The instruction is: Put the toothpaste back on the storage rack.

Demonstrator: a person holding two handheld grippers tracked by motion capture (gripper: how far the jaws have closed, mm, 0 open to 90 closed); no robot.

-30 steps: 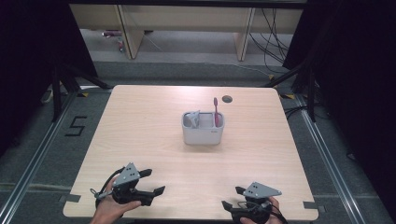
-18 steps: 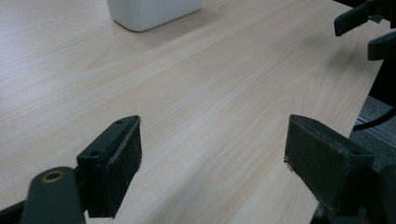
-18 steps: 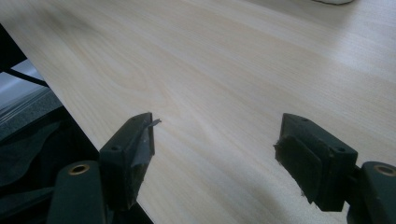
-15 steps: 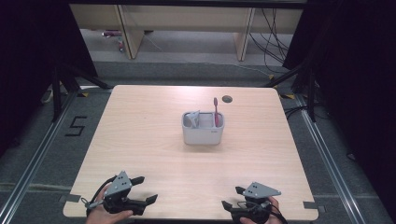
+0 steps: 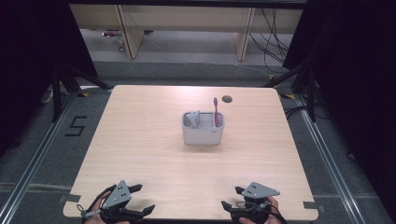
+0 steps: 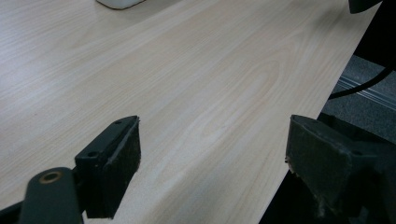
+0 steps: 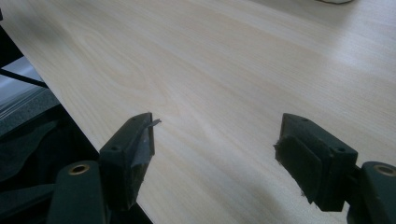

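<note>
While both tools idle at the near edge, the pale wooden table (image 5: pixel 140 140) lies bare ahead of them. Well forward of both stands the white rectangular plastic caddy (image 5: pixel 202 133), pink toothbrush (image 5: pixel 215 109) upright inside. Left gripper (image 5: pixel 135 200) and right gripper (image 5: pixel 231 198) rest with jaws apart, empty, likely parked.

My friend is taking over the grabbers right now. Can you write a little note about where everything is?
Left gripper: open, holding nothing, at the near left edge of the table.
Right gripper: open, holding nothing, at the near right edge.
The white holder sits mid-table, far from both grippers. A pink toothbrush stands upright in its right compartment; a grey item that I cannot identify leans in the left one.
Done: nothing visible in hand.
Left: any handling of the holder means reaching forward first.
</note>
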